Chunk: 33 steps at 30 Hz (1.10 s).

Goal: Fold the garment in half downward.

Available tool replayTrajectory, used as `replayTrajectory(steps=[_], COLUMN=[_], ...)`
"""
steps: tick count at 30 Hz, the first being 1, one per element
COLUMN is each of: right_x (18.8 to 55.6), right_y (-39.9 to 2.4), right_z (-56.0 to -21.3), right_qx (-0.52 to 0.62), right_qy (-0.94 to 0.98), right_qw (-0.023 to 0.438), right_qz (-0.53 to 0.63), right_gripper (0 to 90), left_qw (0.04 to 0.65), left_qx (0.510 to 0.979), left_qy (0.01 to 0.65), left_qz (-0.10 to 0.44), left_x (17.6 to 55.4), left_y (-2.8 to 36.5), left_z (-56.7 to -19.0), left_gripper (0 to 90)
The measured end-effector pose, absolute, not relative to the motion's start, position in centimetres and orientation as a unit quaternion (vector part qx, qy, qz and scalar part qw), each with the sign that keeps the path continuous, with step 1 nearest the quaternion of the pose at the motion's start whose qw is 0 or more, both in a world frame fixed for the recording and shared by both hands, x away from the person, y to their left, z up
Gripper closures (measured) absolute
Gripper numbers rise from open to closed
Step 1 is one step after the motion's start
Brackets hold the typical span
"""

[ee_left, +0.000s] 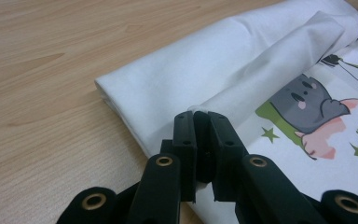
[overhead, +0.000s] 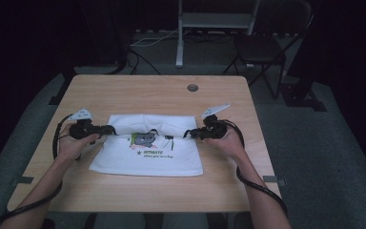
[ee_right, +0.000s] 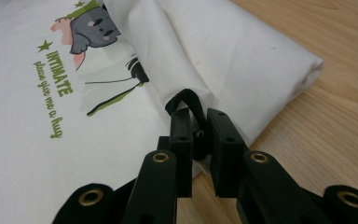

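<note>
A white cloth bag with a printed grey cartoon animal and green lettering [overhead: 147,150] lies flat on the light wooden table [overhead: 124,93], a little nearer to the person's edge than to the far edge. Its long axis runs from left to right, and its top part is folded over toward the person, so the fold forms a thick roll along the far side. The printed side faces up.

The left gripper [overhead: 109,130] is clamped together on the folded white fabric at the left end of the roll; in the left gripper view its tips [ee_left: 200,122] pinch the cloth. The right gripper [overhead: 189,133] is closed at the right end, and in the right gripper view a black strap loop [ee_right: 186,100] stands between its jaws.

A small round grey hole [overhead: 192,88] sits in the table behind the bag, well apart from it. Bare wood surrounds the bag on all sides. A dark folding chair [overhead: 262,50] stands on the floor behind the table.
</note>
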State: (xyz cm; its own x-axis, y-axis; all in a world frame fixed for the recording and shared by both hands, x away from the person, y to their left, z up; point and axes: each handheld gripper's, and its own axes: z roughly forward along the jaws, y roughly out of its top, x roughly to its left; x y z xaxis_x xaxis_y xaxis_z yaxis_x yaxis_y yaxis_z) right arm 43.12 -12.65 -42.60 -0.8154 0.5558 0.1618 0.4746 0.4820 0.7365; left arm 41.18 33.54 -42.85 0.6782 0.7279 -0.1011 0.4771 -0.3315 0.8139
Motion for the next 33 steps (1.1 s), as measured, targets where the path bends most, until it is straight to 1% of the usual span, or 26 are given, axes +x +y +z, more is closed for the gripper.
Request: replayTrajectory(steps=[7, 15, 21, 33], right_x=[42.6, 42.0, 41.7, 41.4], right_y=[-12.6, -12.7, -12.8, -12.7], right_z=[-42.4, -42.3, -42.1, -42.4], right_qx=[0.295, 0.292, 0.289, 0.288], right_qy=[0.861, 0.861, 0.863, 0.863], right_qw=[0.053, 0.052, 0.052, 0.050], right_qz=[0.411, 0.413, 0.412, 0.412], right_gripper=[81.3, 81.3, 81.3, 81.2], left_qw=[0.438, 0.448, 0.443, 0.440], left_qx=[0.807, 0.804, 0.812, 0.816], left_qy=[0.369, 0.363, 0.349, 0.344], left_qz=[0.144, 0.145, 0.150, 0.149], left_x=[40.7, 39.9, 39.3, 38.7], left_y=[33.5, 33.6, 33.5, 33.5], left_z=[-42.7, -42.7, -42.7, -43.1], left_gripper=[82.5, 82.6, 82.6, 82.6])
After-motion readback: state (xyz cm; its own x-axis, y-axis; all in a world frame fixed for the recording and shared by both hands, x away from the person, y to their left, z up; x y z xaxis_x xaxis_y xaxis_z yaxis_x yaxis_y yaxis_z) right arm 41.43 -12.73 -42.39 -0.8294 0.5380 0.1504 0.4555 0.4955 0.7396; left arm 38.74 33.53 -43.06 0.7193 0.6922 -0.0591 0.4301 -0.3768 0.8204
